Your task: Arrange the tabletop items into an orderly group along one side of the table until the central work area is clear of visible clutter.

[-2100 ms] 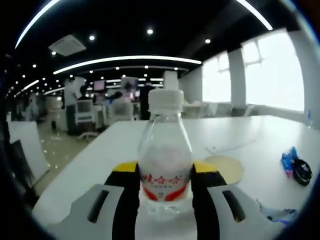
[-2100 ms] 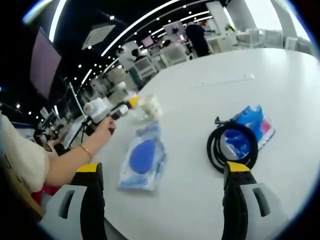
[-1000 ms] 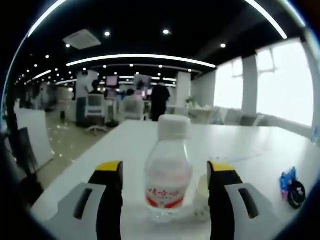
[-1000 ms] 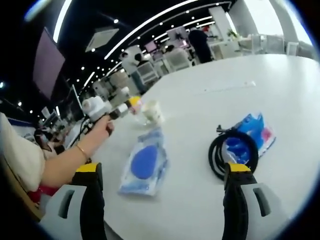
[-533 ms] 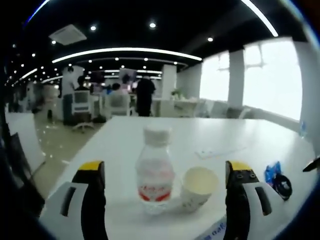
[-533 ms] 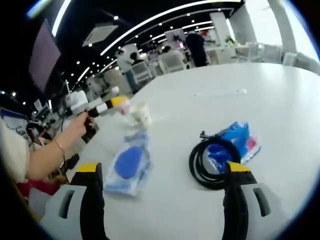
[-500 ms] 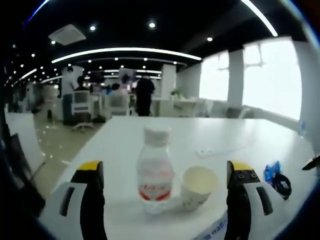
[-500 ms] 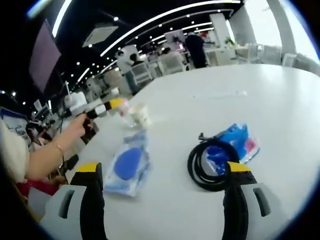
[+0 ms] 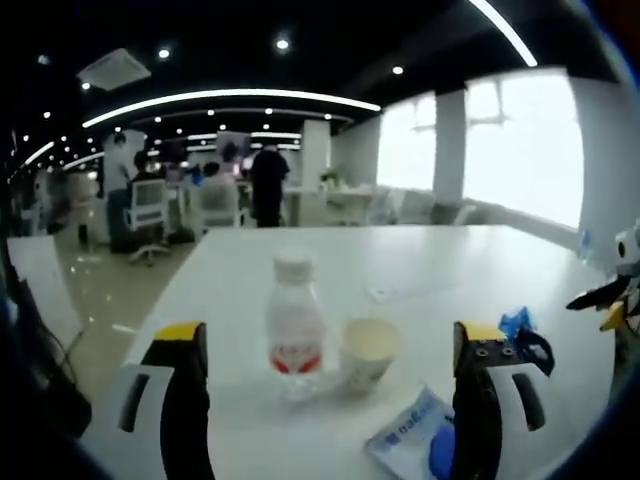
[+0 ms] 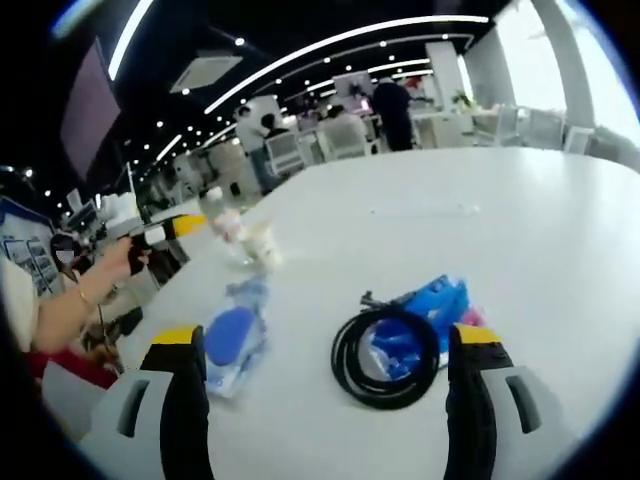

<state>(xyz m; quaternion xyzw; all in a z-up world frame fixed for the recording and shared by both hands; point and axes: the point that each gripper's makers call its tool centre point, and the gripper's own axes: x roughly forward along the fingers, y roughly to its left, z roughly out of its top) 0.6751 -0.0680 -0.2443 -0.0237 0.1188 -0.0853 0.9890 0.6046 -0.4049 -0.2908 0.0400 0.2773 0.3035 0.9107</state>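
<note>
Left claw (image 9: 330,400) spread wide, empty. Water bottle (image 9: 294,335) upright on white bench (image 9: 440,270), paper cup (image 9: 367,351) just beside it. Right claw (image 10: 330,400) spread, empty; black cable coil (image 10: 386,354) between jaws, overlapping blue packet (image 10: 428,305). Blue pouch (image 10: 232,335) near left jaw.

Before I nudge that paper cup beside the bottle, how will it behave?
The paper cup looks empty and thin-walled, so it is probably very light and may skid or tip. It stands close beside the water bottle, so a sideways push could knock it against that. A hard squeeze would likely crumple it.
</note>
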